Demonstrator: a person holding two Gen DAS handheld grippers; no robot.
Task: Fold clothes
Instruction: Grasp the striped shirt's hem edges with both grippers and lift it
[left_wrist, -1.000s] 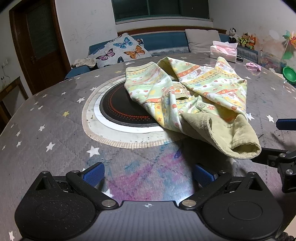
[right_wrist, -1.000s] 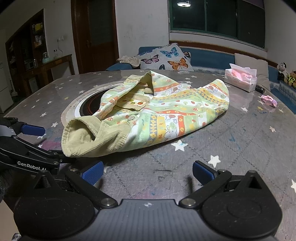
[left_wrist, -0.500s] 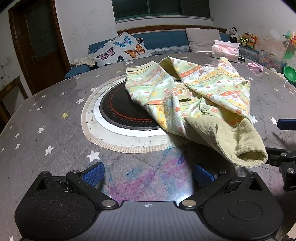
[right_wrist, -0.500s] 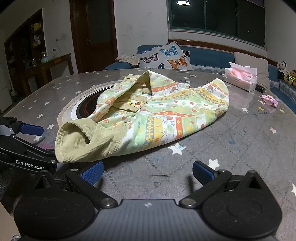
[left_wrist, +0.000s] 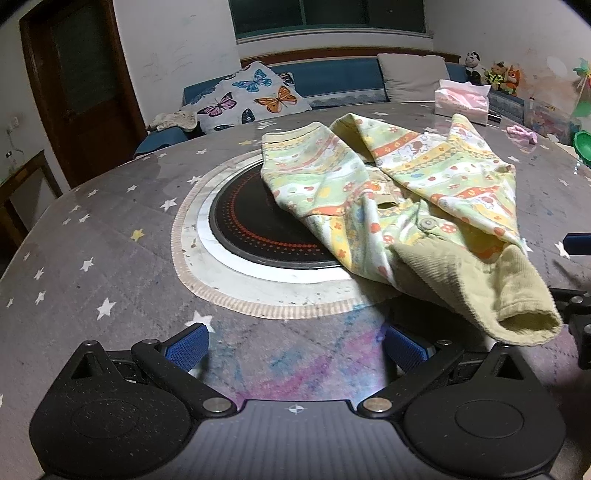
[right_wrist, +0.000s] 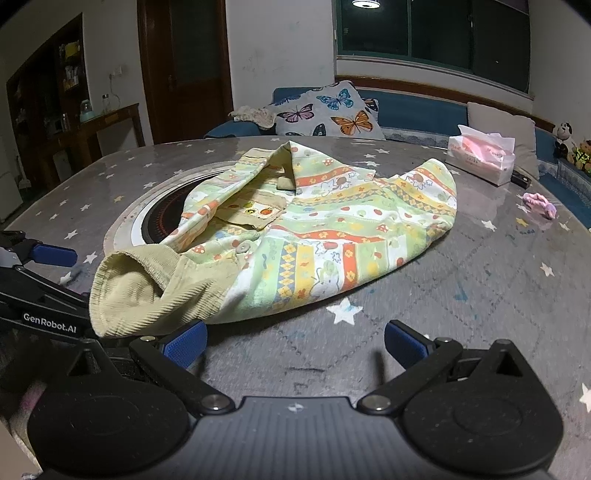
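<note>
A child's patterned jacket (left_wrist: 413, 192), pale green with orange and yellow bands and small printed figures, lies crumpled on a round grey table (left_wrist: 92, 258) scattered with white stars. Part of the garment rests over a dark circular hotplate (left_wrist: 251, 229) set in the table's centre, ringed by a white band and a beige woven border. One sleeve ends in an olive corduroy cuff (left_wrist: 517, 306), which points toward the near edge of the table, its opening facing the cameras. The left gripper (left_wrist: 295, 349) sits low at the table's near edge with its two blue-padded fingers spread wide apart, holding nothing; the cuff lies just ahead of it and to its right. The right gripper (right_wrist: 293, 345) is likewise spread wide with nothing between its pads, and the cuff (right_wrist: 125, 291) lies just beyond its left finger (right_wrist: 184, 343); whether cloth and finger touch cannot be told. In the right wrist view the left gripper's black arm appears at the left edge, beside the cuff. Farther back on the table stand a pink tissue pack (right_wrist: 480, 158) and a small pink cloth item (right_wrist: 539, 203). Behind the table a blue sofa (left_wrist: 332, 79) holds a butterfly-print cushion (left_wrist: 251, 98) and a plain beige one.
</note>
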